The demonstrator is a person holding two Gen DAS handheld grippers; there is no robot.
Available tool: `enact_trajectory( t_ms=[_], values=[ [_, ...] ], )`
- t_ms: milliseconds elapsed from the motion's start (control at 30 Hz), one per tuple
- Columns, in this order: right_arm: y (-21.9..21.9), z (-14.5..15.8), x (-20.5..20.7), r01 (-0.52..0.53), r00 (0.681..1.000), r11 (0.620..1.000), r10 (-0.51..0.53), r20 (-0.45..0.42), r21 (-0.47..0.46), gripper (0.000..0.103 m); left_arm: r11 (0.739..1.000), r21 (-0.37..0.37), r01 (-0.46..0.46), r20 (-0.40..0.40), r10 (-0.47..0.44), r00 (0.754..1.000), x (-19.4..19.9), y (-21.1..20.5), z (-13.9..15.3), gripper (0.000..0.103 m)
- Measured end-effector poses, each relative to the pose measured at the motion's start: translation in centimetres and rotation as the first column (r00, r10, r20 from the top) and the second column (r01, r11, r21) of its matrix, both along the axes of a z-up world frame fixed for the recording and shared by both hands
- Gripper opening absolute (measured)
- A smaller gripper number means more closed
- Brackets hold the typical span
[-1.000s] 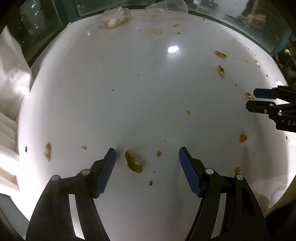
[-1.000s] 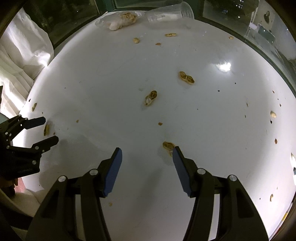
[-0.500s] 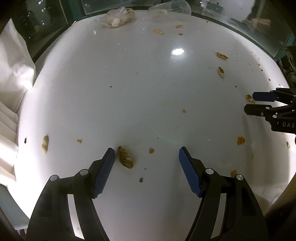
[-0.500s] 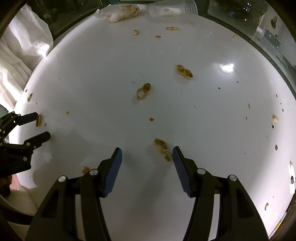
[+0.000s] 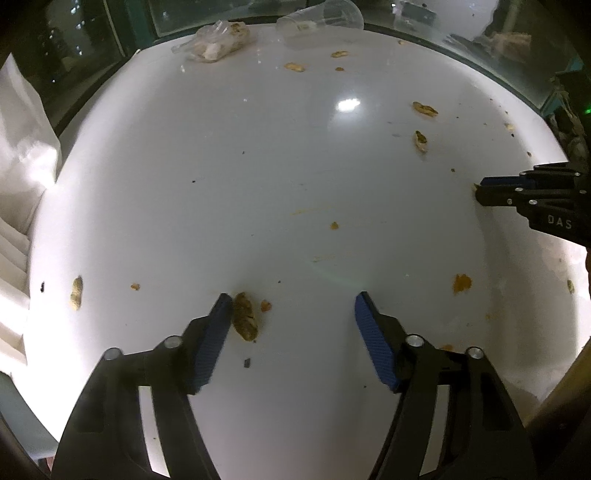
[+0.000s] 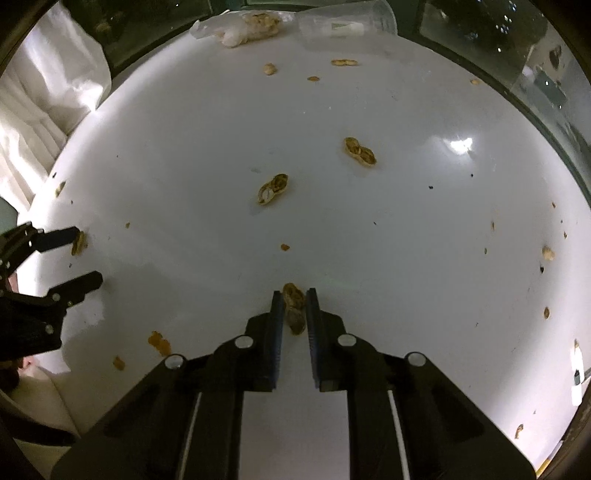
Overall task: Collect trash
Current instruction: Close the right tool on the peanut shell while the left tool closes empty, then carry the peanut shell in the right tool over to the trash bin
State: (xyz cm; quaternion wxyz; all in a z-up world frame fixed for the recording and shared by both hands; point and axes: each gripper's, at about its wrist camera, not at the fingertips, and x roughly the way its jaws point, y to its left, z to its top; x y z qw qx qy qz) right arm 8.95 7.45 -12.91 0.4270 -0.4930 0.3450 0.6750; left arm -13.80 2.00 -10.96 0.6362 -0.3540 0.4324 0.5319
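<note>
Peanut shells and crumbs lie scattered over a round white table (image 5: pixel 280 166). My left gripper (image 5: pixel 291 295) points down at the table with its jaws closing. A brown shell (image 5: pixel 245 321) lies between them, right beside the left finger, and the right pad stands well clear of it. My right gripper (image 6: pixel 294 293) is closing too, and its pads press on a peanut shell (image 6: pixel 294 306) resting on the table. Each gripper shows at the edge of the other's view: the right gripper (image 5: pixel 480 188) and the left gripper (image 6: pixel 86 254).
More shells lie ahead of the right gripper (image 6: pixel 273 188) (image 6: pixel 360 151), and one lies left of the left gripper (image 5: pixel 76 291). A tipped clear plastic cup (image 5: pixel 321 18) and a plastic bag of shells (image 5: pixel 218 40) sit at the far rim. White crumpled fabric (image 6: pixel 48 85) borders the left side.
The right jaws have gone from wide apart to closed on the peanut shell. The left jaws have narrowed slightly, and the brown shell now sits against the left finger.
</note>
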Motion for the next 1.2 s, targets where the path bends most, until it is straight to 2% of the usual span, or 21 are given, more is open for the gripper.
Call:
enact_trajectory(
  t_ms=[33,100,167,267,300,367,500,833,1200],
  values=[
    [0.0,0.0,-0.1,0.004,1.0,1.0,-0.004,0.001,0.001,0.014,1.0,0.003,-0.001,0.0,0.001,1.0,-0.1,-0.1,0.1,0.055],
    [-0.1,0.0,-0.1,0.021,1.0,1.0,-0.021,-0.001,-0.002,0.014,1.0,0.009,0.004,0.002,-0.004,1.0,-0.1,-0.1,0.3,0.038],
    [-0.1,0.0,-0.2,0.031,1.0,1.0,-0.031,-0.004,-0.007,0.014,1.0,0.013,0.009,0.003,-0.009,1.0,-0.1,0.0,0.3,0.027],
    [-0.2,0.1,0.1,0.036,0.999,0.999,-0.036,-0.006,-0.014,0.014,1.0,0.014,0.005,0.009,-0.005,1.0,-0.3,0.1,0.4,0.018],
    [-0.3,0.2,0.1,0.042,0.999,0.999,-0.042,-0.006,-0.013,0.014,1.0,0.012,0.004,0.015,-0.004,1.0,-0.3,0.2,0.5,0.007],
    [-0.3,0.4,0.1,0.051,0.999,0.999,-0.051,-0.001,-0.003,0.014,1.0,0.006,0.001,0.013,-0.001,1.0,-0.4,0.3,0.5,0.0],
    [-0.3,0.7,0.1,0.065,0.998,0.998,-0.065,0.0,0.004,0.014,0.999,0.017,0.033,-0.029,-0.033,0.999,0.2,0.1,0.4,0.0],
    [-0.7,1.4,0.1,0.079,0.997,0.997,-0.079,-0.016,0.011,0.014,0.999,0.039,0.034,-0.003,-0.034,0.999,-0.3,0.2,1.6,0.0],
    [-2.9,3.1,-0.4,0.085,0.995,0.996,-0.083,-0.064,0.031,0.014,0.986,0.095,0.137,-0.004,-0.137,0.991,1.3,-0.9,4.2,0.0]
  ],
)
